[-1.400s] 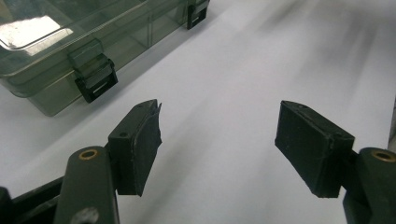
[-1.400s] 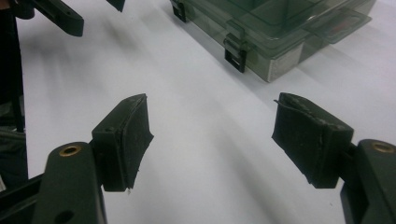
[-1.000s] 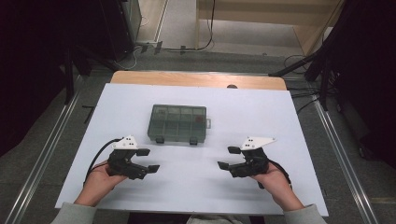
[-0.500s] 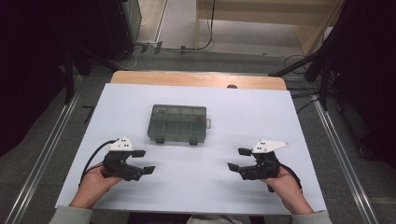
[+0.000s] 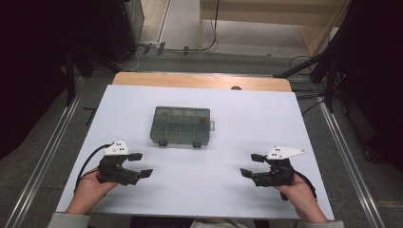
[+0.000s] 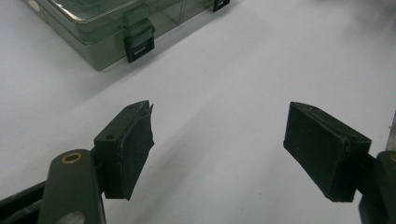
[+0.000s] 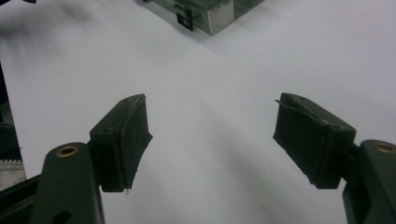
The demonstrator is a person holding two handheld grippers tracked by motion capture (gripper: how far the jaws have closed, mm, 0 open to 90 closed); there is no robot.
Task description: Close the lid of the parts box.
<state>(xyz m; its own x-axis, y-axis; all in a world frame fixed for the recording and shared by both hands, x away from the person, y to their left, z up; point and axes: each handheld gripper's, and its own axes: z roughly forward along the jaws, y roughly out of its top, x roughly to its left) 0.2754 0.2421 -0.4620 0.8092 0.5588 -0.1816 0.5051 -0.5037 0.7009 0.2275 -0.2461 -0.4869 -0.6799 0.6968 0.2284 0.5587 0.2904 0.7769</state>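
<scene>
A clear grey compartment box [image 5: 181, 125] lies shut on the white table [image 5: 237, 114], its two black latches facing the person. My left gripper [image 5: 141, 165] rests at the front left, open, with only bare table between its pads [image 6: 131, 148]. The box's front corner and one latch [image 6: 138, 41] appear at the top left of the left gripper view. My right gripper [image 5: 252, 165] is at the front right, open and holding nothing, its pads [image 7: 128, 140] wide apart. The box's corner with a white label [image 7: 219, 15] sits far off at the top of the right gripper view.
The white table top has a wooden strip [image 5: 199, 81] along its far edge. Metal rails [image 5: 45, 152] run along both sides on the floor. Cables [image 5: 195, 47] and dark equipment stands lie beyond the table. Each gripper trails a black cable [image 5: 90, 161].
Both grippers have drawn back toward the front edge and slightly outward, away from the box. Their jaws stay open. The box has not moved.
</scene>
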